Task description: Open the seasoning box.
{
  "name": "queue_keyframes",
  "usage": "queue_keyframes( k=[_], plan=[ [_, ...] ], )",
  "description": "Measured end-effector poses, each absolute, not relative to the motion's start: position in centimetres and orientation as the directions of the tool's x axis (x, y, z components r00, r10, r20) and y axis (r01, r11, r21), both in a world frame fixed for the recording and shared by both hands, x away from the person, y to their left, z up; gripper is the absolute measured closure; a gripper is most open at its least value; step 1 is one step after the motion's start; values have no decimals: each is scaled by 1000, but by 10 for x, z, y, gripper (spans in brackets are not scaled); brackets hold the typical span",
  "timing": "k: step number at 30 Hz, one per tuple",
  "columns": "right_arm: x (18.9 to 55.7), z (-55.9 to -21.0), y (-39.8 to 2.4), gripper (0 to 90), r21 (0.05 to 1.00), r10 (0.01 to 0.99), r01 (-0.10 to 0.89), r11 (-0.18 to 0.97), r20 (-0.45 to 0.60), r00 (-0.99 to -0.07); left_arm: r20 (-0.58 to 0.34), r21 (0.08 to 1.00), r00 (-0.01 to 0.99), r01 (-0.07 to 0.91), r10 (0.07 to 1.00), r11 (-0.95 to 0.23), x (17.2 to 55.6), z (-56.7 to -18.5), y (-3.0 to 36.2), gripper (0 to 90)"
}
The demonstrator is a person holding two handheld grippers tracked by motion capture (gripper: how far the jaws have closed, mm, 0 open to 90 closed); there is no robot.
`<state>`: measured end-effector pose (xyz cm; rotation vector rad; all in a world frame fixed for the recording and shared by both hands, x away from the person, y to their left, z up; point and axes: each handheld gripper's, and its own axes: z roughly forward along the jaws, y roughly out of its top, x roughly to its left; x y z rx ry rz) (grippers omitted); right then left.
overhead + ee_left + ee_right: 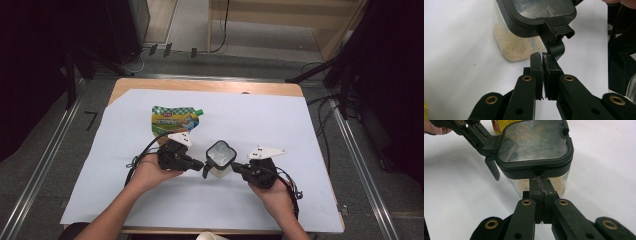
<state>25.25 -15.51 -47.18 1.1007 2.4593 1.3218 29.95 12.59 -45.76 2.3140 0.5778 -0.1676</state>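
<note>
A clear square container [220, 154] with a black-rimmed lid stands in the middle of the white sheet, with pale powder [509, 47] in its bottom. A black latch flap [555, 46] hangs from the lid's rim on its left side. My left gripper [200, 163] is shut with nothing between the jaws, and its tips [541, 55] sit right at the lower end of that flap. My right gripper [234, 166] is shut too; its tips [539, 180] press against the container's wall just under the lid [534, 140]. The left gripper [482, 138] reaches the latch from the far side.
A green and yellow spouted pouch [175, 119] lies flat behind my left hand. The white sheet [300, 130] covers most of the wooden table [200, 85]. A paper cup's rim [210, 236] sits at the near edge. Cables trail from both grippers.
</note>
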Motion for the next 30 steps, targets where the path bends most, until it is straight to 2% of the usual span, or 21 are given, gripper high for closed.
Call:
queue_keyframes(
  k=[30],
  plan=[
    [258, -473, -158, 900, 763, 679, 559, 325, 224, -699, -263, 647, 910, 414, 322, -641, 290, -464, 104, 897]
  ],
)
